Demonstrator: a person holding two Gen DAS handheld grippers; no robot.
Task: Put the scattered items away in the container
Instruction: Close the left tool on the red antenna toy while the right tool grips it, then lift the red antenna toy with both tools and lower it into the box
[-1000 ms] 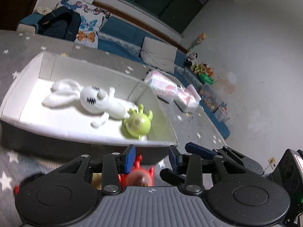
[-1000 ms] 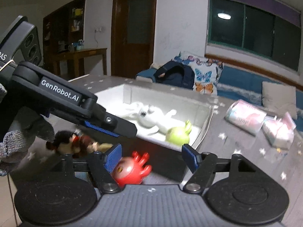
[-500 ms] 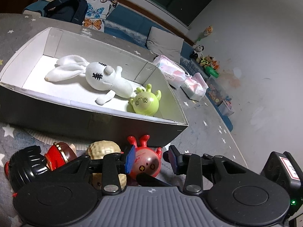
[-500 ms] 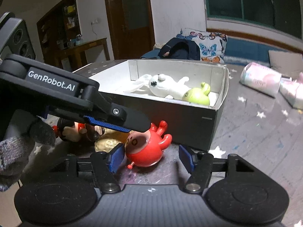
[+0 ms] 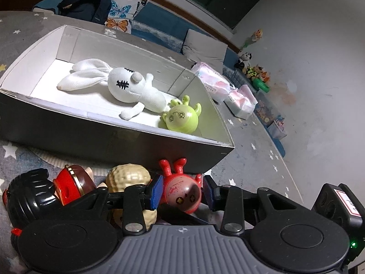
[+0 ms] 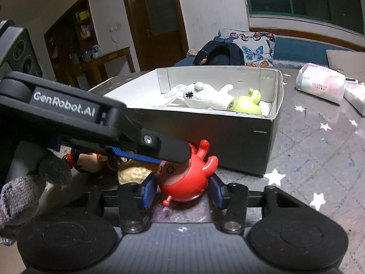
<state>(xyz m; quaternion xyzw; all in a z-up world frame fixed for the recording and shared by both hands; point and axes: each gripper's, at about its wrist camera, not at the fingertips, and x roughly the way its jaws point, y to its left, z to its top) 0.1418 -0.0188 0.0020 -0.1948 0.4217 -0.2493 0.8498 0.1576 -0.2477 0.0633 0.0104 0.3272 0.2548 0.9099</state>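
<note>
Red plastic sits at the heart of both views: a round red toy (image 5: 181,194) with little horns lies on the star-printed grey mat (image 5: 255,157), just in front of the near wall of the cardboard box (image 5: 109,134), close to its right-hand corner. The left gripper (image 5: 182,193) has its blue-padded fingers on either side of the toy's body, hard up against it, though whether they are actually pressing it I cannot tell. The right gripper (image 6: 182,190) also straddles the same toy, its pads close beside the toy with the left pad seemingly touching and a sliver of gap on the right, so its jaws stand apart. One finger of the left gripper crosses the right wrist view (the one marked GenRobot.AI) and lies against the top of the toy.

Just left of the red toy, also in front of the box, a tan peanut-shaped toy (image 5: 129,178) rests on the mat, and further left a doll with a red hat and black hair (image 5: 45,189).

Inside the box, a white stuffed rabbit (image 5: 127,89) lies along the floor, and a green round toy (image 5: 182,118) sits at its feet near the right end wall.

Beyond the box's right end, two pink tissue packs (image 6: 319,85) lie on the mat, well apart from it.
</note>
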